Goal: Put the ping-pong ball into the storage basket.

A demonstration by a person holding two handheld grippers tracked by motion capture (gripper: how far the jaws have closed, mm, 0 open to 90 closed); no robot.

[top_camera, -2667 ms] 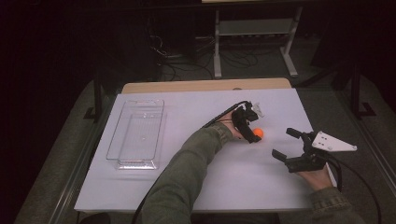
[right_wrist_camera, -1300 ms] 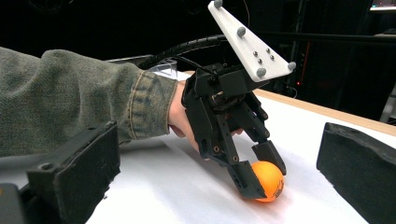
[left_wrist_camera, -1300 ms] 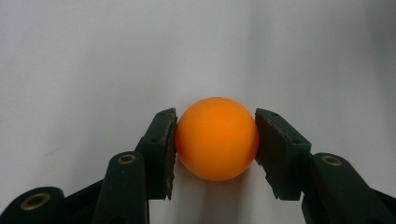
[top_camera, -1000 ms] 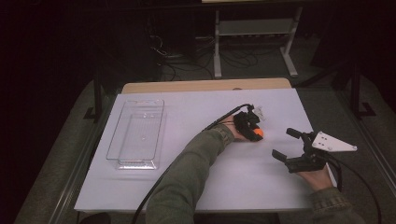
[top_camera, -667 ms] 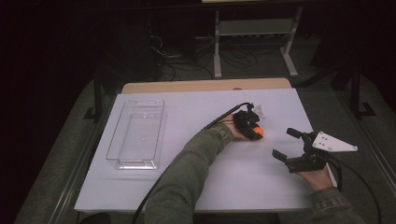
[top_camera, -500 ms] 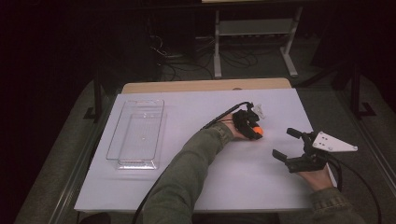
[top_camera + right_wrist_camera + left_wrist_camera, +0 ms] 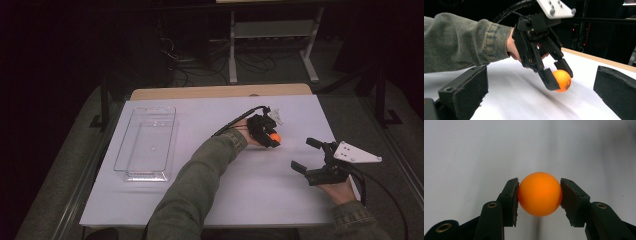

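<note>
Orange ball (image 7: 540, 194) pinched between the left gripper (image 7: 539, 195) jaws, right gripper (image 7: 311, 156) jaws spread

Place: a lab or test room, dark all around.
Bench (image 7: 210, 200): one white sheet on top, lit up.
At 12 o'clock: a metal rack (image 7: 272, 35) with loose wires (image 7: 195, 75) on the floor.
Tools: hand-held grabbers with cables and cameras.

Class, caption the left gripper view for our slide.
Left tool clamps an orange ball above the white table.
</note>
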